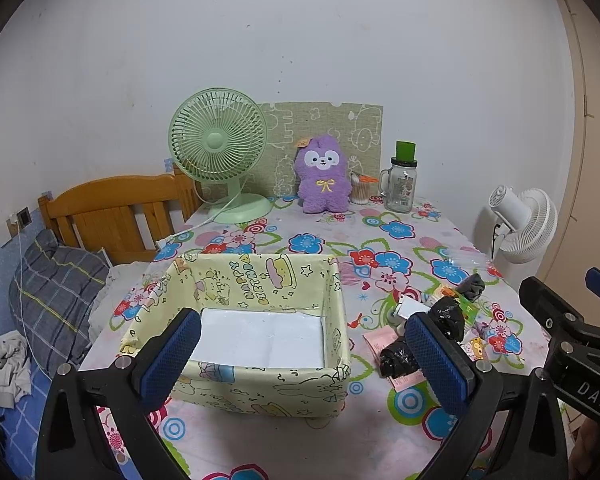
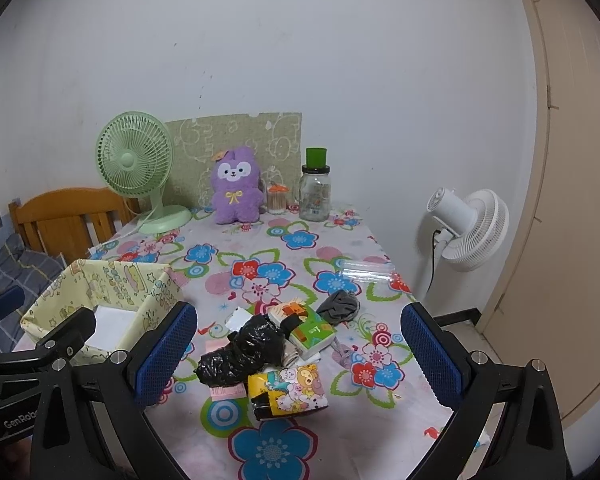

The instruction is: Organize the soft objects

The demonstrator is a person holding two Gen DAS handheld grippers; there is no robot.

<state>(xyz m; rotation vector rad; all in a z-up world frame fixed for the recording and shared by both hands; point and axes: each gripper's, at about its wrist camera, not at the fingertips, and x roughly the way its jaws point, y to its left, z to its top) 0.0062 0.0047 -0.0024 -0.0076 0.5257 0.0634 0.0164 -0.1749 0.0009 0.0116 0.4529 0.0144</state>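
Showing only rightward: yellow tissue pack [image 2: 288, 390]

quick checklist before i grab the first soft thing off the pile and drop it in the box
1. Right gripper open: ok, jaws wide, nothing held.
2. Left gripper open: ok, it holds nothing.
3. Box ready: ok, upright, only a white liner inside.
4. Pile within reach: ok, black bag lies just ahead of the right gripper.
5. Items separable: not ok, black bag overlaps green pack and yellow pack.
6. Gray cloth free: ok, at the pile's far edge, nothing on it.
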